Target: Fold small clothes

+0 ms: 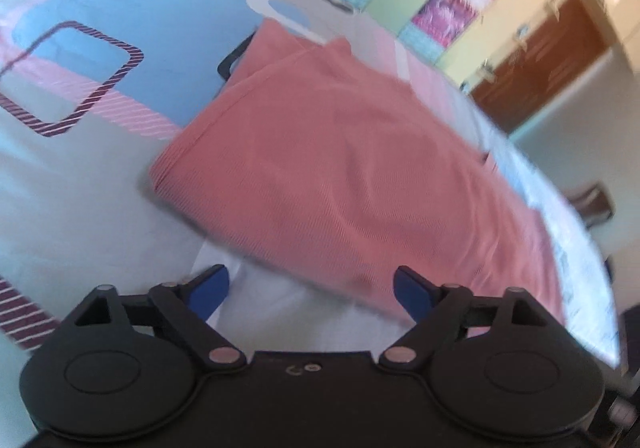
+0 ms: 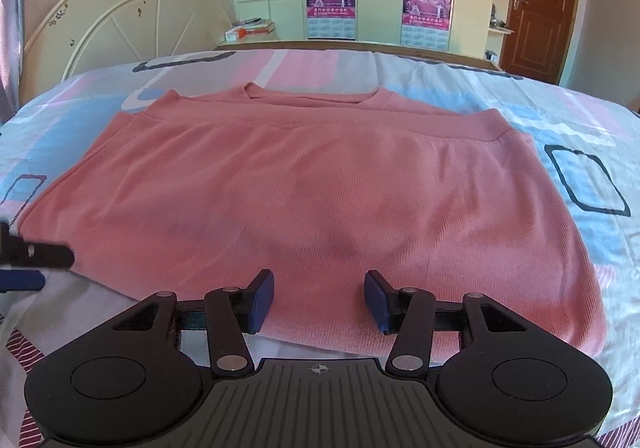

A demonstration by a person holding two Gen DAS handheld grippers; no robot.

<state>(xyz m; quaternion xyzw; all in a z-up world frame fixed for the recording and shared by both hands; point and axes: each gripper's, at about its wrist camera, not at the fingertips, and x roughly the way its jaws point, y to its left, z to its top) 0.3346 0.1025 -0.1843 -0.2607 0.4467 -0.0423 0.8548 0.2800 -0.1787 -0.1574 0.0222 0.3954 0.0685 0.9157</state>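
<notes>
Jaws apart over ribbed pink top [image 2: 312, 183]

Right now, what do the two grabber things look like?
Both are black plastic. The left gripper and right gripper each have two flat blue fingers on black bars joined with silver pins, plus a round disc at each side. The right one has a ridged panel with a small crosshair mark.

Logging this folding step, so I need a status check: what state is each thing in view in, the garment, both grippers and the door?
Pink ribbed knit top: lying on the patterned bedsheet, bottom half folded up toward the neckline.
Left gripper: open, nothing between the pads.
Right gripper: part open over the top's near edge, not pinching.
Brown wooden door: closed.
</notes>
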